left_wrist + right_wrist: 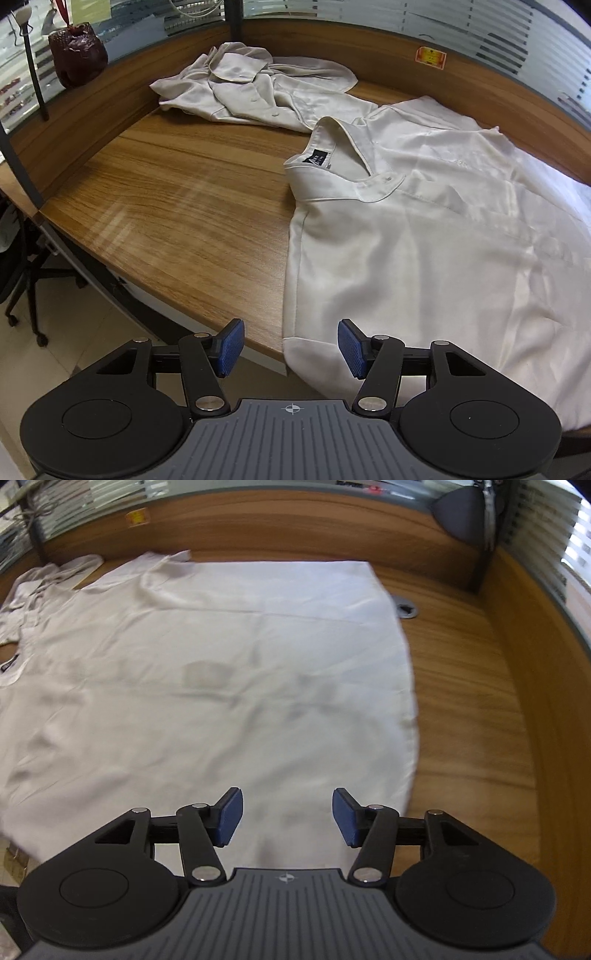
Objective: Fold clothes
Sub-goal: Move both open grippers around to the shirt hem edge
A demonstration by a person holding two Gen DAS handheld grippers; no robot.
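A white collared shirt [424, 236] lies spread flat on the wooden desk [177, 206], its collar with a black label toward the left. It also fills the right wrist view [207, 672]. My left gripper [291, 347] is open and empty, hovering over the shirt's near left corner at the desk's front edge. My right gripper [288, 818] is open and empty above the shirt's near edge, close to its right hem.
A second, crumpled white garment [255, 88] lies at the back left of the desk. A dark red pot [77, 55] stands behind the desk's wooden partition. A metal cable grommet [406, 610] sits in the desk right of the shirt. An office chair [18, 258] stands on the floor at left.
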